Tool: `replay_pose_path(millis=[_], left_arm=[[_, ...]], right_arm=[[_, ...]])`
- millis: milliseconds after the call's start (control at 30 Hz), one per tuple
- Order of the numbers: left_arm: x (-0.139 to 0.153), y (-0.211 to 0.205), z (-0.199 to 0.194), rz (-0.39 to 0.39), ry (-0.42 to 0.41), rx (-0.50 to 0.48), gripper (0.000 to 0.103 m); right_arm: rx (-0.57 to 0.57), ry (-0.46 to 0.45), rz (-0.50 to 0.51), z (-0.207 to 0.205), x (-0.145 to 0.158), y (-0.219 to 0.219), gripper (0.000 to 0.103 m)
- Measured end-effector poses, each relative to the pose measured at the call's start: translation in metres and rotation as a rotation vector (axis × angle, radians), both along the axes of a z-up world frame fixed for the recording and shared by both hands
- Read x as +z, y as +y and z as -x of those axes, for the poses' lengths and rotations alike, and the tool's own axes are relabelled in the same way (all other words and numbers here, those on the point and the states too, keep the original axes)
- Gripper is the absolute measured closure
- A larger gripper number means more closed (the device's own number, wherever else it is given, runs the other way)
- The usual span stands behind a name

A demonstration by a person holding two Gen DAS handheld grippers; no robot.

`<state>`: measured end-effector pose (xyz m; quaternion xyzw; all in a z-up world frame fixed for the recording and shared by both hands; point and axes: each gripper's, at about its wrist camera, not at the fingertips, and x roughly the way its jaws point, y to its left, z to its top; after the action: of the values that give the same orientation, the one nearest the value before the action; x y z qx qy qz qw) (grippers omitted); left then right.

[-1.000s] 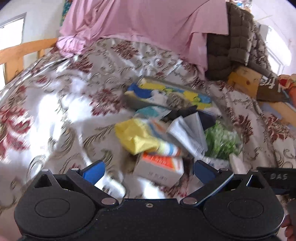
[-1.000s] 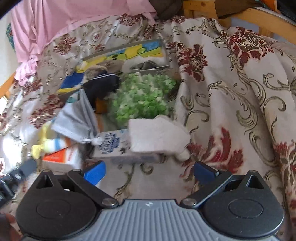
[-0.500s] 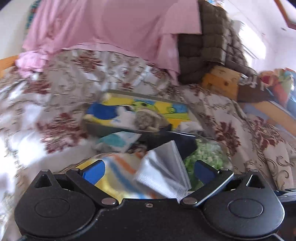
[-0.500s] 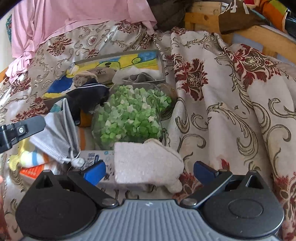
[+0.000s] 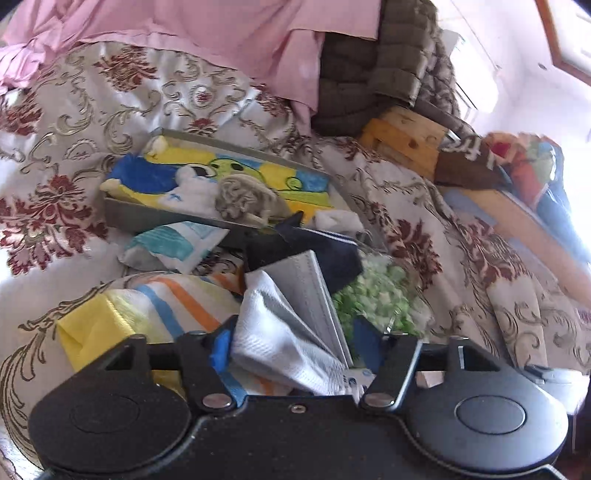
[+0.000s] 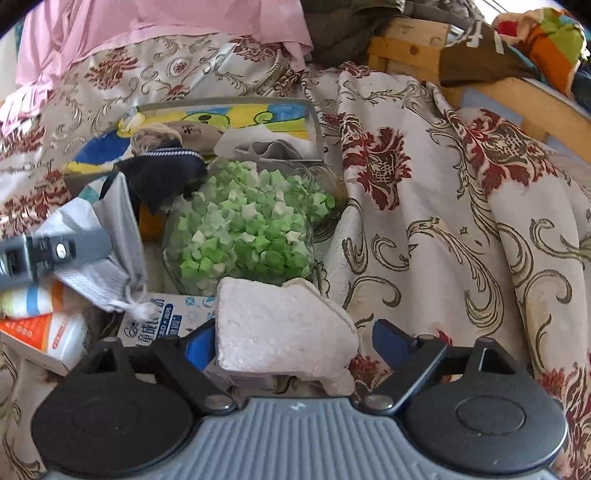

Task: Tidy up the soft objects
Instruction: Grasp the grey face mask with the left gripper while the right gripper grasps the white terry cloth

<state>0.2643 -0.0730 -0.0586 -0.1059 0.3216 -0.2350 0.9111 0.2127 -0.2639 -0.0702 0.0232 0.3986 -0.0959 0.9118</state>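
A pile of small things lies on a flowered bedspread. My left gripper point(image 5: 295, 347) has its jaws around a grey and white face mask point(image 5: 291, 314), closing in on it; the mask also shows in the right wrist view point(image 6: 107, 240) with a left finger point(image 6: 55, 251) over it. My right gripper point(image 6: 291, 343) is open, with a pale pink sponge point(image 6: 280, 328) between its fingers, not pinched. A colourful tray point(image 5: 225, 181) behind the pile holds a beige sock point(image 5: 243, 195) and white cloth. A dark sock point(image 6: 162, 177) lies at the tray's front edge.
A clear jar of green paper stars point(image 6: 247, 229) lies in the middle. A striped yellow towel point(image 5: 147, 314), a teal packet point(image 5: 173, 247), an orange box point(image 6: 44, 336) and a blue-print box point(image 6: 162, 317) lie around. Pink sheet point(image 5: 184, 33) and wooden frame point(image 6: 517, 99) stand behind.
My left gripper moved forward over the pile and its jaws narrowed around the face mask. My right gripper moved forward until the pink sponge sat between its open fingers.
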Motion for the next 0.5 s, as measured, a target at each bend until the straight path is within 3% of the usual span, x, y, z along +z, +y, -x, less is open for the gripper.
replay_pose_path(millis=[100,300,433,500], left_arm=[[0.000,-0.006,0.004,-0.021,-0.013,-0.025,0.068],[0.000,-0.008,0.010,-0.024,-0.042,-0.027,0.083],[-0.002,-0.007,0.008,-0.015,-0.026,-0.011,0.084],[-0.003,-0.006,0.007,-0.015,-0.024,0.011,0.077]], right_arm=[[0.001,-0.022,0.005,0.004,0.005,0.000,0.023],[-0.039,-0.083,0.039,0.017,0.017,-0.001,0.036],[-0.062,-0.113,0.094,0.019,0.021,-0.002,0.037],[-0.056,-0.109,0.123,0.015,0.019,0.000,0.038]])
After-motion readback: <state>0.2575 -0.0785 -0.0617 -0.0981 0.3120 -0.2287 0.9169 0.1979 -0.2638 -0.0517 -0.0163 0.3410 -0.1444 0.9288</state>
